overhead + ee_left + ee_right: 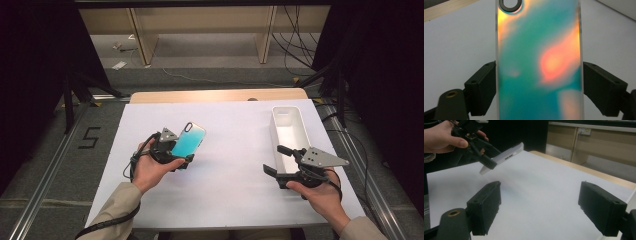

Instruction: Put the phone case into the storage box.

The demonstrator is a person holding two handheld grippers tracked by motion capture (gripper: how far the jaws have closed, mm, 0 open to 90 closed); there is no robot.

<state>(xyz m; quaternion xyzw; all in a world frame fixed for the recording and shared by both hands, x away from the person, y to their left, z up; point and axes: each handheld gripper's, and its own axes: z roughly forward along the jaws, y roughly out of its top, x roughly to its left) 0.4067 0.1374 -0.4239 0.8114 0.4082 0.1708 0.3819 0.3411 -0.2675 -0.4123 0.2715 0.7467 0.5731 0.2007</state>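
A phone [189, 140] in a shimmering teal and orange case is lifted off the white sheet, its camera end pointing away from the person. My left gripper [179, 154] is shut on its lower half. In the left gripper view the two black pads [484, 87] press on the long edges of the phone [539, 62]. The right gripper view shows the phone [504, 157] tilted in the air in the left gripper [486, 157]. My right gripper [274, 159] stands open and holds nothing, low over the sheet beside the near end of the tray; its jaws [540, 207] are wide apart.
A long white tray [290, 130] lies on the right side of the white sheet [225, 165], and its inside looks bare. The wooden table edge [215, 95] runs along the back. Metal rails and cables flank the table on the floor.
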